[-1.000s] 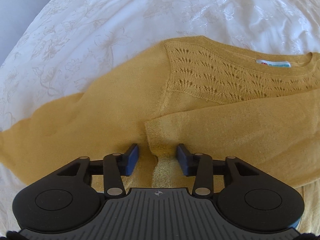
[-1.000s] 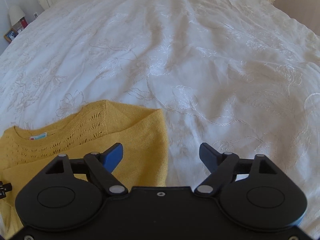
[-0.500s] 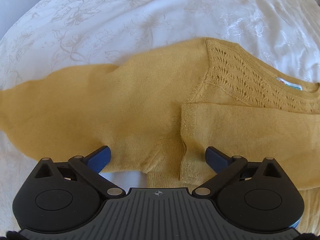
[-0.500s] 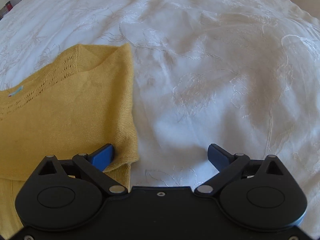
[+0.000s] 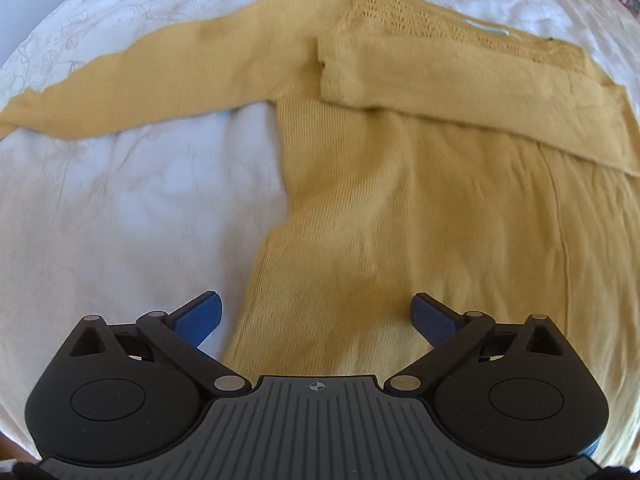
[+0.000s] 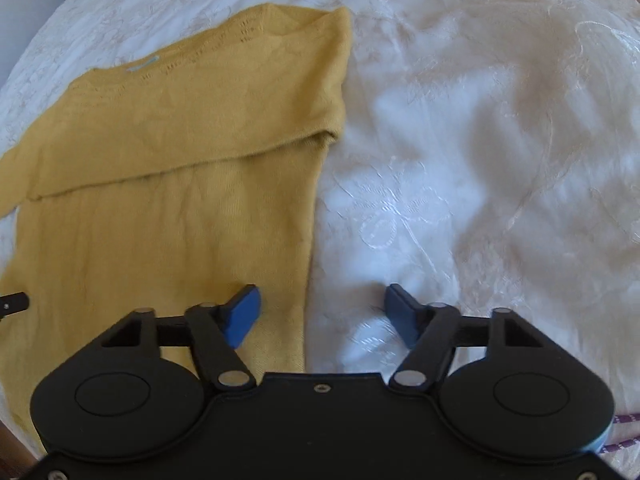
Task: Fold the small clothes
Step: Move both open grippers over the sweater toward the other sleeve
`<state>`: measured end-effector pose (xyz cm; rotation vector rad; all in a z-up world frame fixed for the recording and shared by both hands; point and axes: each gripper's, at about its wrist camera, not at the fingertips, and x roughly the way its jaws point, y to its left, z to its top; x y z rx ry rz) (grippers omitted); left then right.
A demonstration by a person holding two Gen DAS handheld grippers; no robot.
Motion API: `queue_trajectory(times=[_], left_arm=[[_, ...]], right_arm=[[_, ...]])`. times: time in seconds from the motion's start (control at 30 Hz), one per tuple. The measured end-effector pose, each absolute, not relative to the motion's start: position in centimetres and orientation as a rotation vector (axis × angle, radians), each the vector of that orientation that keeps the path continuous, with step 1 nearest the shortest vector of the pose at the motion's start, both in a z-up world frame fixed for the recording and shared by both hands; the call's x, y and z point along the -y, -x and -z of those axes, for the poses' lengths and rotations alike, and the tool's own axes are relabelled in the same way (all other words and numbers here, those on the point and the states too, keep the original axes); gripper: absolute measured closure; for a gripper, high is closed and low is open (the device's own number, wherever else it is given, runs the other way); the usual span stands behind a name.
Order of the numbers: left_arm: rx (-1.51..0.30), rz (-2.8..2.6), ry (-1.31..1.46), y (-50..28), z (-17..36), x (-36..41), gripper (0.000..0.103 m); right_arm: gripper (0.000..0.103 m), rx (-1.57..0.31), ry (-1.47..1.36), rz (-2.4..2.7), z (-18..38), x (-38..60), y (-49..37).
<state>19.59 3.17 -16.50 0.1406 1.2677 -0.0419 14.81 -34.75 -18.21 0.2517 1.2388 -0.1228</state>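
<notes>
The left gripper (image 5: 316, 314) stands with its jaws spread wide and empty, one blue pad (image 5: 200, 316) over bare bedding and the other over knit near the lower hem of the yellow sweater (image 5: 400, 208). The right gripper (image 6: 322, 312) is likewise open and holds nothing, straddling the sweater's (image 6: 168, 208) right side edge at lower centre of its frame. A second ago the left jaws were narrowed about the cuff of the folded sleeve (image 5: 460, 96) and both views sat close to the shoulders; both now show the whole body from further back, toward the hem. Judgement: the right sleeve fold is finished and released, and the hands appear to be repositioning low on the garment. The unfolded sleeve (image 5: 152, 80) remains stretched toward the upper left of the left view. The sweater lies flat on the white embroidered bedspread (image 6: 480, 140), neckline and label (image 5: 484, 28) toward the top of frame, hem toward the cameras; its long axis runs bottom to top, with the folded sleeve lying crosswise over the chest.
</notes>
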Motion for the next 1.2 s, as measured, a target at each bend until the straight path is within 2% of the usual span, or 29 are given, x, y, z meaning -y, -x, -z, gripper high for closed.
queue_trajectory(times=[0.17,0.3,0.53,0.7,0.77,0.83,1.0,1.2], left_arm=[[-1.282,-0.013,-0.100,-16.7,17.8,-5.0,0.000],[-1.272,-0.044,-0.052,-15.6,17.7,-6.0,0.000],[-1.263,-0.097,0.022,-13.2,18.1,-6.8,0.000],[-1.303,-0.095,0.086,-12.5,18.2,-7.4,0.000],[-1.317,-0.099,0.098,-12.5,17.8,-7.9,0.003],[-1.271,-0.116,0.110,-12.5,16.4,-8.2,0.024],[-1.113,-0.065,0.079,-15.1,12.5,-7.8,0.025],[-1.128,0.027,0.082,-21.4,13.1,-6.9,0.025]], right_arm=[[0.038,-1.223,-0.321,0.216,18.4,36.7,-12.9],[0.025,-1.174,-0.296,0.134,16.4,36.1,-12.4],[0.015,-1.156,-0.210,-0.035,14.5,33.0,-11.6],[0.014,-1.156,-0.150,-0.127,14.1,30.8,-11.5],[0.014,-1.158,-0.145,-0.142,14.1,30.2,-11.5],[0.012,-1.165,-0.154,-0.154,14.1,29.7,-11.5],[0.012,-1.166,-0.155,-0.155,13.8,28.7,-11.7],[0.011,-1.144,-0.196,-0.118,13.1,27.8,-12.4]])
